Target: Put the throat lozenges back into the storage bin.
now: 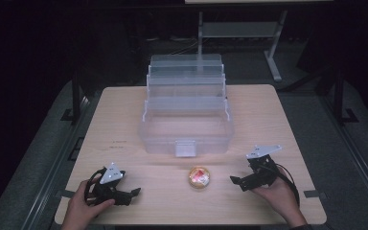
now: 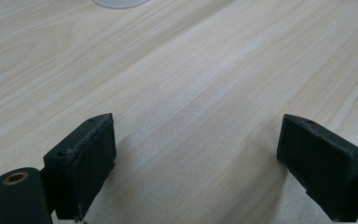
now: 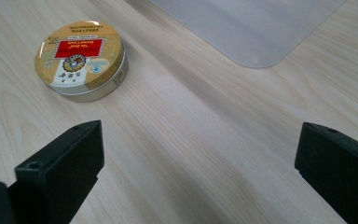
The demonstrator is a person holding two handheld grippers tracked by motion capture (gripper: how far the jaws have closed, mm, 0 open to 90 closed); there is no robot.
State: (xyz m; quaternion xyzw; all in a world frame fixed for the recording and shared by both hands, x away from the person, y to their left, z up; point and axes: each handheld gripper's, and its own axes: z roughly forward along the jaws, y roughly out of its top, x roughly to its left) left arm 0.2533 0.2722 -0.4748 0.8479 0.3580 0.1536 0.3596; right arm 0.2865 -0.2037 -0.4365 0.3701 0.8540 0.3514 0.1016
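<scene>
Tin [image 1: 199, 177] is set on worktop [image 1: 124, 115] before opened box [image 1: 186, 129] for stowing | left tool [image 1: 133, 192], right tool [image 1: 235, 181] are held released beside it.

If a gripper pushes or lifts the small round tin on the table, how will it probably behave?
The round tin looks rigid metal, so it probably will not bend. It lies flat and low, so a push should slide it, not tip it. Its smooth, shiny side wall may slip between the fingers.

Pale wooden table [image 1: 278, 120] on grey floor [image 1: 38, 143]; dark room behind.
</scene>
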